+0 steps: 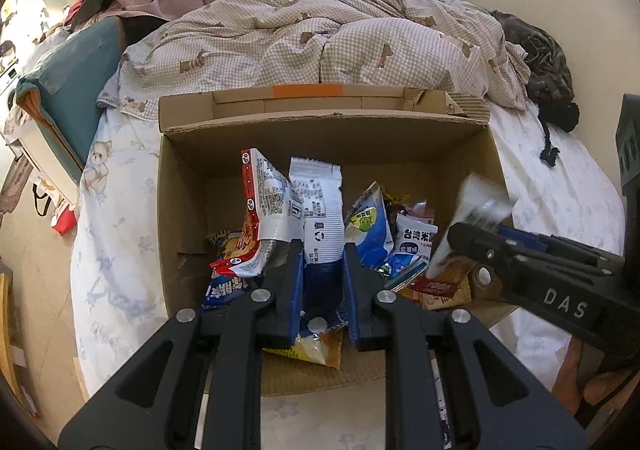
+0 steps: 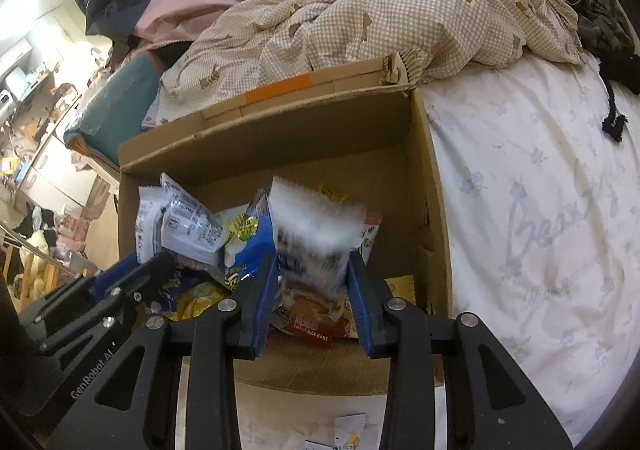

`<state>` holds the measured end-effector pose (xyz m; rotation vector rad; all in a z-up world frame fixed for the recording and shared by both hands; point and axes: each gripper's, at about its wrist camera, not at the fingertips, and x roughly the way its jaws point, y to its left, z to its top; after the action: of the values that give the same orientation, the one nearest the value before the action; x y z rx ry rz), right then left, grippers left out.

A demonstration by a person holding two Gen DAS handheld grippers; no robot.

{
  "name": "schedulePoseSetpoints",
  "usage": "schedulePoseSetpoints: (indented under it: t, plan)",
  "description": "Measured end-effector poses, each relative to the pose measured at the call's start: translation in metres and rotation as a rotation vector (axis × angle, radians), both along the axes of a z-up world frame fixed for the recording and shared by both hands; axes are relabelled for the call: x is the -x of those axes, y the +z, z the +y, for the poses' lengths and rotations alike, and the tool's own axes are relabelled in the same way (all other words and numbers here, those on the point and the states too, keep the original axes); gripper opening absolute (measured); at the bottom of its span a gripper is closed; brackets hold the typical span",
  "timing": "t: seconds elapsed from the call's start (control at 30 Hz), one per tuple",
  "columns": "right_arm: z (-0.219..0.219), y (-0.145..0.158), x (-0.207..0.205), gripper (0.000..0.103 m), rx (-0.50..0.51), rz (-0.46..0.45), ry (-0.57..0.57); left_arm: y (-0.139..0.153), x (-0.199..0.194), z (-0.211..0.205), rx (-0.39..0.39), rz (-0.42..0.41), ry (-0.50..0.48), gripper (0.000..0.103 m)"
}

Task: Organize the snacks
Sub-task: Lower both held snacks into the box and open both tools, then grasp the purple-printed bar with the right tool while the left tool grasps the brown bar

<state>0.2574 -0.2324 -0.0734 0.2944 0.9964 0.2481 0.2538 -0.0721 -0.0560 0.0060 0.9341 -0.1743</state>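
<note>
An open cardboard box (image 1: 188, 186) stands on the bed and holds several snack packets. My left gripper (image 1: 323, 250) is shut on a white and blue packet (image 1: 320, 210) held upright over the box. A red and white packet (image 1: 260, 210) leans beside it. My right gripper (image 2: 314, 270) is shut on a rice cake packet (image 2: 316, 246), blurred, over the right side of the box (image 2: 424, 178). The right gripper also shows at the right of the left wrist view (image 1: 460, 234), and the left gripper at the left of the right wrist view (image 2: 160, 266).
A checked quilt (image 1: 320, 34) is heaped behind the box. White floral sheet (image 2: 540, 210) lies to the right. A dark garment (image 1: 548, 74) lies at the far right. A teal cushion (image 1: 68, 90) and floor clutter are to the left.
</note>
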Motion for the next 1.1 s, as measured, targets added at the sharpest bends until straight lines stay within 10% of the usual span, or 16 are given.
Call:
schedulePoseSetpoints:
  t: [0.17,0.4,1.1]
  plan:
    - [-0.011,0.002,0.0,0.076,-0.048,0.003,-0.052,0.0,0.002,0.002,0.01,0.009,0.008,0.033]
    - [-0.016,0.005,0.0,0.076,-0.057,0.001,-0.068,0.011,0.009,0.008,0.029,-0.039,0.029,0.076]
    - [-0.032,0.026,0.054,0.076,-0.072,-0.022,-0.094,0.032,0.048,0.039,-0.019,-0.08,0.076,0.076]
